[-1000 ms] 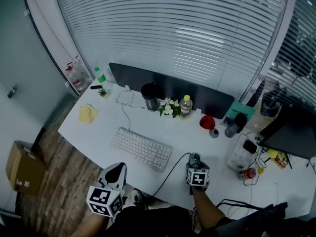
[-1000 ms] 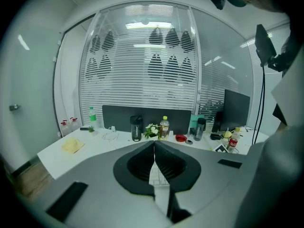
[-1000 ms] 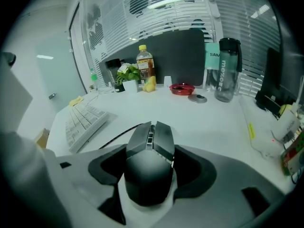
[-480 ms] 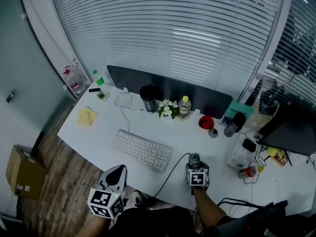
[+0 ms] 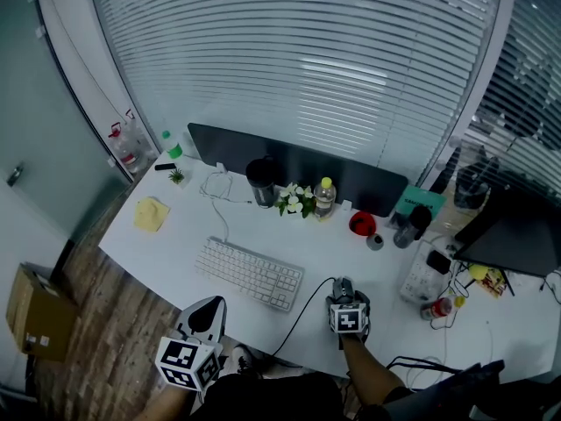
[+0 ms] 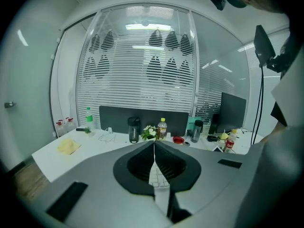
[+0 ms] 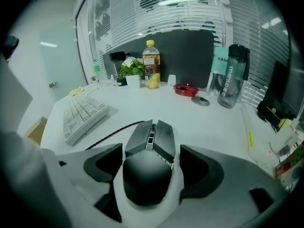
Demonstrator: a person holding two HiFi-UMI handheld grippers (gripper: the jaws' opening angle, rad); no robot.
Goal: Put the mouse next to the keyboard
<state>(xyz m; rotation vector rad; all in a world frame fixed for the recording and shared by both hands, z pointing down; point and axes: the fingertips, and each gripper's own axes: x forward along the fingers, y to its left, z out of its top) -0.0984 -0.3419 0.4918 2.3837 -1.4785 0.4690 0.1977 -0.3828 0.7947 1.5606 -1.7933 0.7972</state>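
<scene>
Head view shows a big white desk (image 5: 175, 235) with a white keyboard (image 5: 250, 274) lying flat on it. The left gripper (image 5: 205, 309) hangs low near the front edge of the desk, and its jaws are pressed together with nothing in them. The right gripper (image 5: 345, 298) is over the desk, to the right of the keyboard. Its jaws are opening, and the dark mouse (image 7: 151, 139) sits between them on the desk. White gaps show on both sides of the mouse, so the pads are not squeezing it. The mouse rests near the right end of the keyboard but does not touch it, and its cord (image 7: 115, 135) runs off to the left across the desk. The mouse already looks to be in its spot, so the step now is likely to let go. To do that well, the jaws should be wide on both sides first. Then the gripper should pull back straight, so no pad bumps the mouse or drags the cord. Counting the things gives one desk, one keyboard, two grippers, one grey bottle with a dark lid (image 7: 235, 75), one dark cup (image 5: 261, 182), one bottle with a yellow cap (image 7: 150, 63), one mouse, one pot of white flowers (image 5: 296, 200), one yellow cloth (image 5: 151, 214) and one red dish (image 7: 186, 89).
</scene>
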